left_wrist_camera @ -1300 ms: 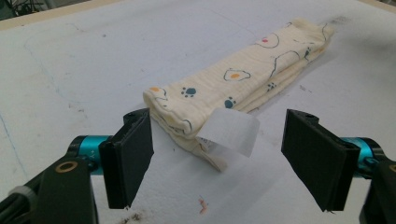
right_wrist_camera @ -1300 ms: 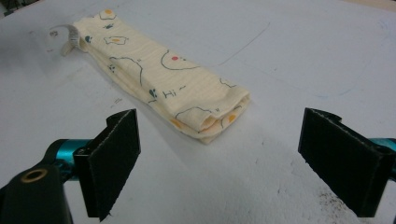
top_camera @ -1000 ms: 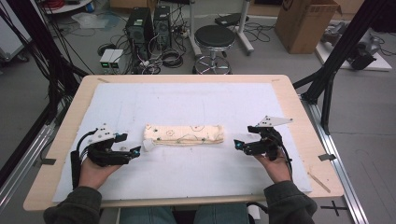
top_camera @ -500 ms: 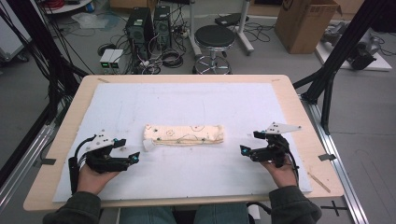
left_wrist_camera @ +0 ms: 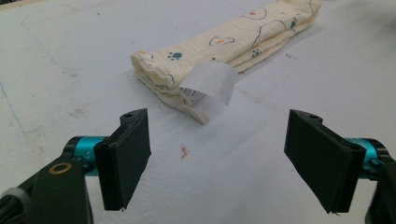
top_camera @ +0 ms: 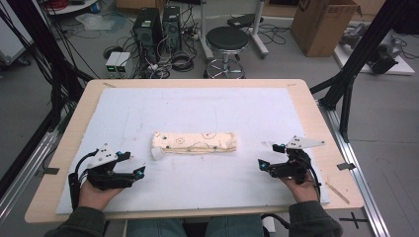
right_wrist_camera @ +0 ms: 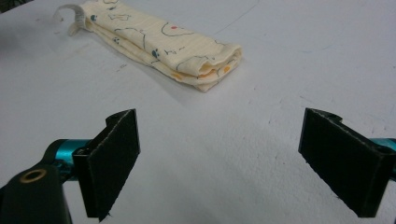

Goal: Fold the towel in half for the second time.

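A cream folded cloth (top_camera: 195, 142) with small printed figures lies in a long strip mid-table on the white mat (top_camera: 197, 108). A white label (left_wrist_camera: 208, 82) sticks out at its left end. My left gripper (top_camera: 140, 170) rests near the front left, open, apart from the cloth (left_wrist_camera: 224, 44), nothing between its jaws. My right gripper (top_camera: 267, 157) sits at the front right, open and empty too. The cloth's right end (right_wrist_camera: 168, 42) lies ahead of it, some way off.
The mat covers a wooden table (top_camera: 316, 113). A wooden stick (top_camera: 337, 192) lies by the front right corner. Beyond the table stand a stool (top_camera: 226, 39), computer boxes (top_camera: 155, 24), cables and a cardboard box (top_camera: 323, 24) on the floor.
Both grippers have drawn back from the cloth's ends toward the front edge of the table, the left one down-left, the right one down-right. The cloth has stayed put.
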A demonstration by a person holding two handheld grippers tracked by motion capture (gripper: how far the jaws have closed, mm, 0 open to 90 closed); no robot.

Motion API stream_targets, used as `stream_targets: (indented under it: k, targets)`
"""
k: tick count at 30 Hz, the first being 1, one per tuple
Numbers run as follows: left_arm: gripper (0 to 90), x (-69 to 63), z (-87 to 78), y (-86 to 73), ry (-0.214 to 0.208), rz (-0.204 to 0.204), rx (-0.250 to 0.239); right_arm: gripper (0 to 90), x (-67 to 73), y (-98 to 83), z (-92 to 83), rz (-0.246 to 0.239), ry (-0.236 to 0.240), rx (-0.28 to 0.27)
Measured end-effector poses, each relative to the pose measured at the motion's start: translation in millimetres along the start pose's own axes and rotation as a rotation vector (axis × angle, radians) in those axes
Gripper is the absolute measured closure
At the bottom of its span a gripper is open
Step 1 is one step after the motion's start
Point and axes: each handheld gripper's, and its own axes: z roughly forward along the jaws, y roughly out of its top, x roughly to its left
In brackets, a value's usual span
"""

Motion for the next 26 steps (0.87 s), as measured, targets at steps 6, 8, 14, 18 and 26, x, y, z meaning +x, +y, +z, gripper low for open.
stream_targets:
  k: [6,8,14,18,26]
  targets:
    - [23.0,-3.6,-3.2,-6.0,0.002,-0.003,0.005,11.9,1.6,-5.6,-4.8,-0.007,-0.003,0.0]
    - [23.0,-4.0,-4.9,-7.3,0.003,-0.004,0.005,11.9,1.8,-7.1,-6.0,-0.012,-0.003,-0.004]
    - [23.0,-4.3,-9.8,-11.0,0.01,-0.003,0.001,11.9,5.7,-12.5,-11.2,-0.022,0.004,-0.011]
    - [23.0,-4.1,-11.2,-11.4,0.015,-0.007,-0.008,11.9,7.0,-16.0,-12.6,-0.011,0.005,-0.008]
    - [23.0,-3.2,-10.1,-11.2,0.017,-0.006,-0.012,11.9,11.3,-15.7,-6.2,-0.041,0.014,0.01]
